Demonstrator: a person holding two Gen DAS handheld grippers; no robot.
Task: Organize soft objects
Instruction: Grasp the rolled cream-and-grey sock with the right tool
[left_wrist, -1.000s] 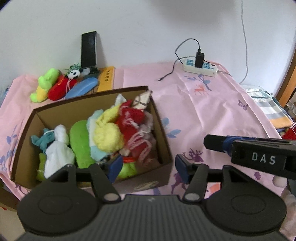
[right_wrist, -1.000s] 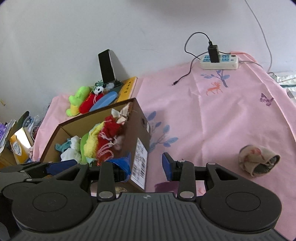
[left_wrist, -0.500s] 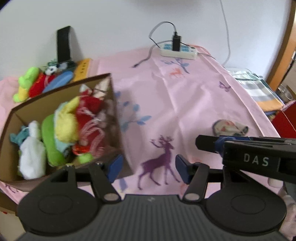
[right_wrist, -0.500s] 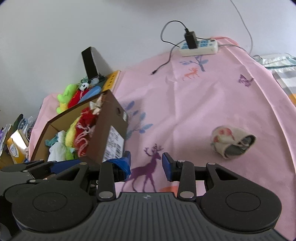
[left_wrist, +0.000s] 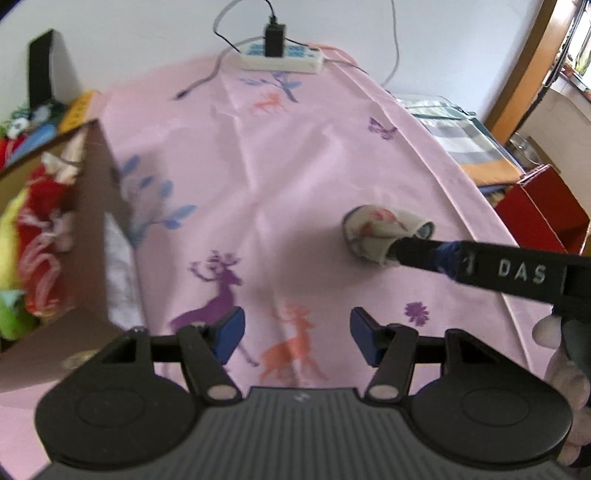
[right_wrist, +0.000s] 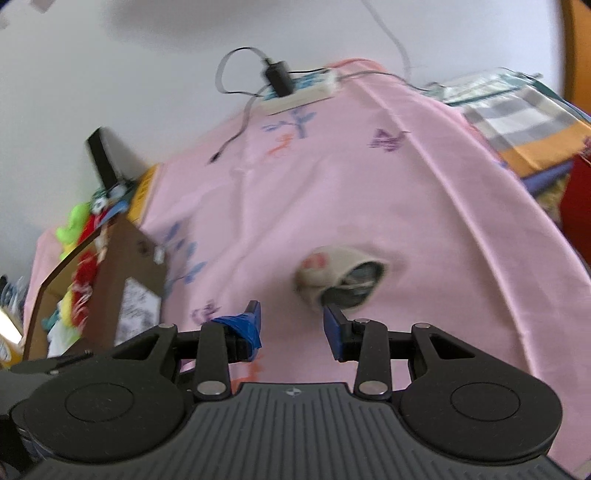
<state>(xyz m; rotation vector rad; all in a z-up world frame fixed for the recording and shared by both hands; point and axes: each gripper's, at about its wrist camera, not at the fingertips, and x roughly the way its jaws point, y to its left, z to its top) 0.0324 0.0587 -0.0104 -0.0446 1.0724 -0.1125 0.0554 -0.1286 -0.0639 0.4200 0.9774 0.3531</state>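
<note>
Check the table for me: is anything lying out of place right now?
Yes. One rolled beige sock lies alone on the pink tablecloth, apart from the cardboard box that holds the other soft things. The right gripper is open right at it, not yet closed on it. The left gripper is open and empty.

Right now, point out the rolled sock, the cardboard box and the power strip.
rolled sock (right_wrist: 332, 275): right wrist view, beige outer fabric.
cardboard box (left_wrist: 94, 229): left wrist view, outer side wall.
power strip (left_wrist: 282, 61): left wrist view, white casing's front edge.
</note>
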